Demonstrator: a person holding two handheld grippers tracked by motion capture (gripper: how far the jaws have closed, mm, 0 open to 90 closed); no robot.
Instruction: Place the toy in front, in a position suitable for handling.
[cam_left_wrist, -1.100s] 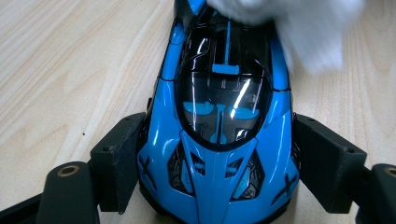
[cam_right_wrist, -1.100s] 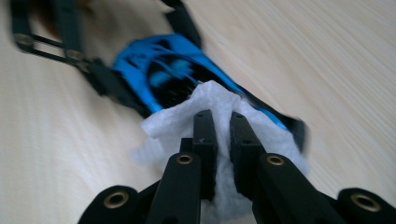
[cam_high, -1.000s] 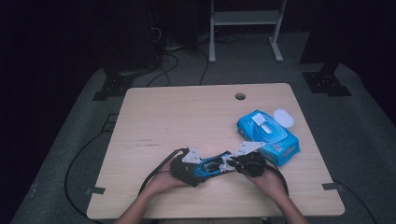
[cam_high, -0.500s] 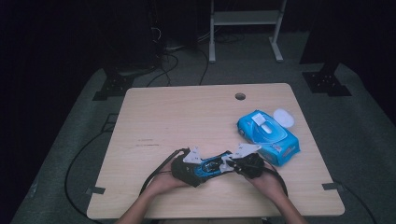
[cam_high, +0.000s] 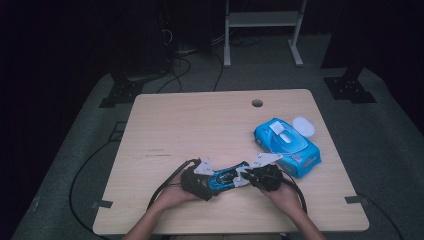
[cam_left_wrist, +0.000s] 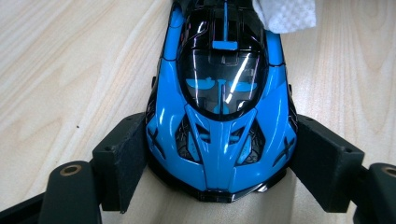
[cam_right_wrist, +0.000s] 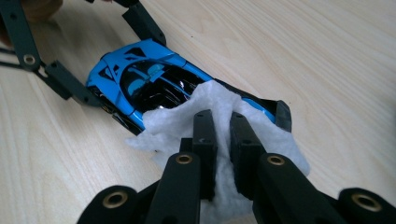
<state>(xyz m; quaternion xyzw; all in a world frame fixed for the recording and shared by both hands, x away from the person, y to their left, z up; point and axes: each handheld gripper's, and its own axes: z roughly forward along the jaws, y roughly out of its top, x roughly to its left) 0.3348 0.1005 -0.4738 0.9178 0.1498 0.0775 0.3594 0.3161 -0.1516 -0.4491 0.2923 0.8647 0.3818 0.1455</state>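
Note:
A blue and black toy car (cam_left_wrist: 219, 93) lies on the wooden table (cam_high: 200, 130) near its front edge. My left gripper (cam_left_wrist: 219, 163) is shut on the car's nose, one pad (cam_left_wrist: 123, 158) against each flank. Its jaws have just been opening slightly, and the car is still pressed between them. My right gripper (cam_right_wrist: 223, 126) is shut on a white wipe (cam_right_wrist: 177, 121), which rests on the car's (cam_right_wrist: 140, 79) rear deck. In the high view, the left gripper (cam_high: 210, 181) and the right gripper (cam_high: 250, 176) meet over the car (cam_high: 227, 177).
A blue pack of wipes (cam_high: 286, 142) lies to the right of the hands with its white lid (cam_high: 303, 125) flipped open. A cable hole (cam_high: 257, 103) sits near the table's far edge. Black cables trail from both grippers over the front edge.

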